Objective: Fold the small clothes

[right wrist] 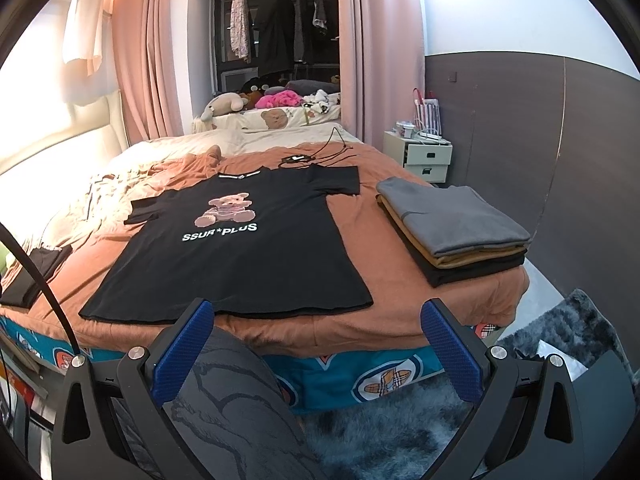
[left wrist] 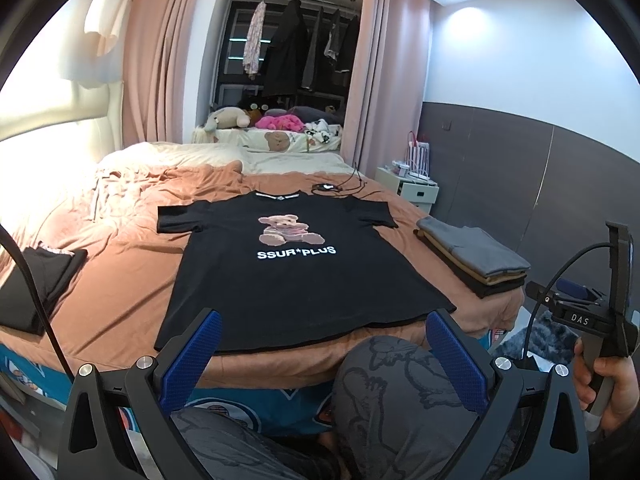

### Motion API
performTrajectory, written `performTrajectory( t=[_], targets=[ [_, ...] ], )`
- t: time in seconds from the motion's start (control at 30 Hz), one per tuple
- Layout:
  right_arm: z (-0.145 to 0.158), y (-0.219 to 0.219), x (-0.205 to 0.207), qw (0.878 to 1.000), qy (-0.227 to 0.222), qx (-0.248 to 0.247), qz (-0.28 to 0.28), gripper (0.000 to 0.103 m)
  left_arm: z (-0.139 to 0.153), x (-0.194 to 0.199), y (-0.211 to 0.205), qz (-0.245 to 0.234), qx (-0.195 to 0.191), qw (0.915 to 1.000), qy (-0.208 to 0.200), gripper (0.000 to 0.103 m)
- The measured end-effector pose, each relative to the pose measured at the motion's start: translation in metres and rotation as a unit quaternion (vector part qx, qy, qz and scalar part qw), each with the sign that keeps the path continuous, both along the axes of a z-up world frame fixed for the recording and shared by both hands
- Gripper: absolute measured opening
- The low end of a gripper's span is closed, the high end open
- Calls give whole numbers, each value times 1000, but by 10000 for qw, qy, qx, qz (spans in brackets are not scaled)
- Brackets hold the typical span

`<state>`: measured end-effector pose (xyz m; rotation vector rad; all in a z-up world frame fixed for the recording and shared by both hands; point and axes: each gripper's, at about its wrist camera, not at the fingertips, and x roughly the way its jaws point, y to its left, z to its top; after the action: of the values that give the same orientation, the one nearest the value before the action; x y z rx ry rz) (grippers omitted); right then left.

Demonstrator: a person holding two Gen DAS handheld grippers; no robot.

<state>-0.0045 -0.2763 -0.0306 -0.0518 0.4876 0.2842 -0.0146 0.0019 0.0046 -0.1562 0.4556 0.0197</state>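
The bed, under an orange-brown cover, carries everything: a black T-shirt with a bear print lies face up and spread flat in the middle, sleeves out, hem at the near edge. To its right a stack of folded clothes, grey on top, sits well apart from it; a dark folded pile lies at the left edge. The folding of this shirt looks not yet begun. The left hand-held gripper and right hand-held gripper both hover off the near edge, blue pads spread wide, holding nothing. The next move likely calls for pinching a sleeve or side edge and carrying it inward. No containers hold clothes here; a white drawer unit stands beyond the bed, contents unseen.
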Motion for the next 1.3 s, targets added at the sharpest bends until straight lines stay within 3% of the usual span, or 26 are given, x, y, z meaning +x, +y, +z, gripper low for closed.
performTrajectory(
  t=[0.63,1.3],
  targets=[
    [11,14,18,9999,118,-24,69,103,11,16,14,36,-105,9999,111,102],
    [24,71,122,9981,372,-154,457,103,18,96,93,588,-245,9972,398,102]
  ],
)
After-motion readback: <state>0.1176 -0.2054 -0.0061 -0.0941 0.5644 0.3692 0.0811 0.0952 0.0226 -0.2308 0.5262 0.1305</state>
